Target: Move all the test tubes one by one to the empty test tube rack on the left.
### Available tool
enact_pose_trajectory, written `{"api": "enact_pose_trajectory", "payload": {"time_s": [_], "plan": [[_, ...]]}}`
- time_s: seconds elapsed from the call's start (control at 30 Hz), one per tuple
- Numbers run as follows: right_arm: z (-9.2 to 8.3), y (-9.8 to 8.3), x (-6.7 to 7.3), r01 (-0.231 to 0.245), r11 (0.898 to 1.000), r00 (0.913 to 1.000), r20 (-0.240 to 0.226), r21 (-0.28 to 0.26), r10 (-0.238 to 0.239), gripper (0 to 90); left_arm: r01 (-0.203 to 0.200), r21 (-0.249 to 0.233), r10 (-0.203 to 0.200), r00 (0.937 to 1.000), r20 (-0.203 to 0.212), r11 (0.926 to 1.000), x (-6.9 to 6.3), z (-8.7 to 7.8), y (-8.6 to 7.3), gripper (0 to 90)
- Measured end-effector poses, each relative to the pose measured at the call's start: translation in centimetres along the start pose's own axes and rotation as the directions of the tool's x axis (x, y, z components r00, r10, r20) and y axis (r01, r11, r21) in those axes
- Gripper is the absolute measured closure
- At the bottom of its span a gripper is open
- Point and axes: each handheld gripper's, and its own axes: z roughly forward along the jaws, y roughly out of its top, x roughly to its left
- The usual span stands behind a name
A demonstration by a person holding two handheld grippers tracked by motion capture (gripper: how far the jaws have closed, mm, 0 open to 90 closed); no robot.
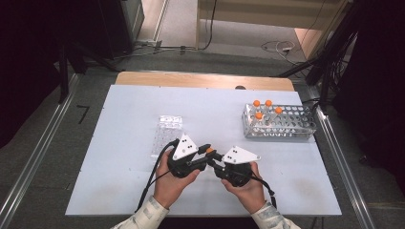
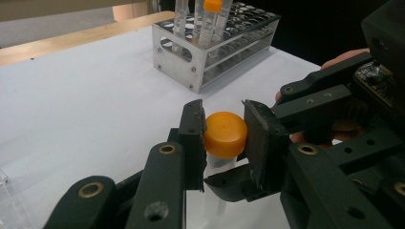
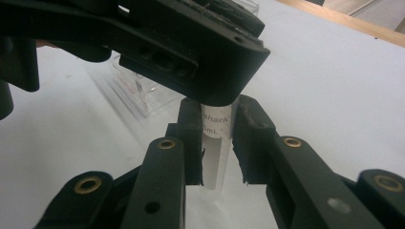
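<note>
A clear plastic tube (image 3: 215,143) with an orange cap (image 2: 224,133) is held upright over the white table between both grippers. My left gripper (image 2: 224,138) is shut on the orange cap, one pad pressing each side. Lower down, my right gripper (image 3: 217,143) is shut on the tube's printed body. In the high view the two grippers meet near the table's front middle: the left gripper (image 1: 205,155) comes in from the left, the right gripper (image 1: 216,161) from the right, with the cap (image 1: 209,150) between them. The left gripper's body (image 3: 191,52) hides the tube's top in the right gripper view.
A metal tube rack (image 1: 279,130) stands at the back right with several orange-capped tubes (image 1: 263,109) in its left end. A clear plastic tray (image 1: 168,133) lies just behind the left hand. The white table sheet (image 1: 119,157) ends at a wooden back edge.
</note>
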Motion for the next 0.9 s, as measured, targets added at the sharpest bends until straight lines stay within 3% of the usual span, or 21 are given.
{"api": "enact_pose_trajectory", "payload": {"time_s": [0.37,0.4,0.43,0.5,0.63,0.9], "plan": [[-0.1,0.1,-0.1,-0.018,1.000,0.9998,-0.006,-0.009,0.018,70.9,0.000,-0.002,0.000,1.0000,-0.004,1.0000,-0.1,0.0,0.3,70.7],[-0.2,0.1,-0.2,-0.022,1.000,0.9997,-0.014,-0.010,0.022,65.0,-0.002,-0.004,0.002,1.0000,-0.003,1.0000,-0.1,0.0,0.4,70.8],[-0.2,0.1,-0.2,-0.022,1.000,0.9997,-0.014,-0.010,0.022,65.0,-0.002,-0.004,0.002,1.0000,-0.003,1.0000,-0.1,0.0,0.4,70.8],[-0.1,0.1,-0.2,-0.037,0.999,0.9990,-0.024,-0.020,0.037,47.3,0.001,-0.010,-0.001,1.0000,-0.004,1.0000,-0.1,-0.1,0.6,70.9],[-0.3,0.2,-0.4,-0.056,0.998,0.9984,-0.004,-0.039,0.056,28.1,0.009,-0.011,-0.009,0.9997,-0.023,0.9999,0.4,-0.4,1.2,70.9],[-0.7,0.0,-1.1,-0.079,0.995,0.9968,0.009,-0.054,0.079,24.3,0.051,-0.059,-0.055,0.9960,-0.071,0.9969,3.1,-1.9,2.8,70.9]]}}
